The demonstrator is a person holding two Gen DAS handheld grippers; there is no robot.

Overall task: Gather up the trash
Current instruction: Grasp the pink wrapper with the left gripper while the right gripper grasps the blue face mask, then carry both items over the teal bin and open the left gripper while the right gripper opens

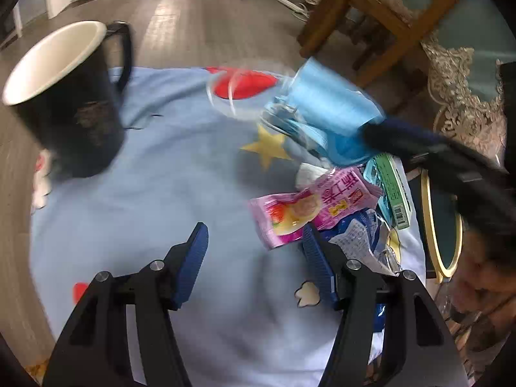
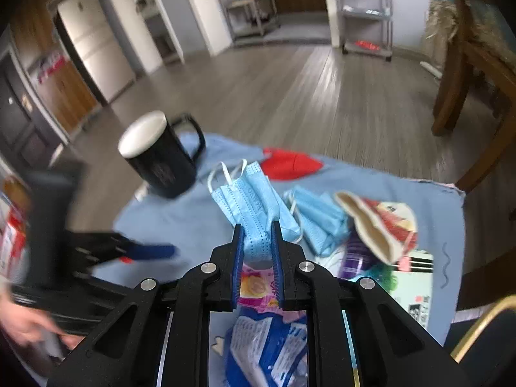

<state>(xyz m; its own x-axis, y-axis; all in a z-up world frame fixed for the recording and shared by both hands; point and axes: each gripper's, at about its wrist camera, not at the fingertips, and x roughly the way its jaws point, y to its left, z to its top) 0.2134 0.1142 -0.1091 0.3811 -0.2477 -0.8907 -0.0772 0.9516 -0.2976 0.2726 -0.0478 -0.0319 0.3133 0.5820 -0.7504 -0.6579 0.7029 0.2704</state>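
In the right wrist view my right gripper (image 2: 257,227) is shut on a light blue face mask (image 2: 248,200), which hangs lifted above the blue cloth (image 2: 180,222). From the left wrist view the same mask (image 1: 325,103) shows blurred at the tip of the right gripper (image 1: 383,133). My left gripper (image 1: 254,248) is open over bare cloth with nothing between its fingers, and it also shows blurred as the left gripper (image 2: 151,252) in the right wrist view. A pink snack wrapper (image 1: 306,208) lies just beyond its right finger. A second blue mask (image 2: 317,221) lies on the cloth.
A black mug (image 1: 67,103) with a white inside stands at the cloth's far left. More litter lies at the right: a blue and white wrapper (image 2: 267,342), a red and cream packet (image 2: 383,222) and a green and white box (image 1: 395,190). A wooden chair (image 1: 371,16) stands beyond.
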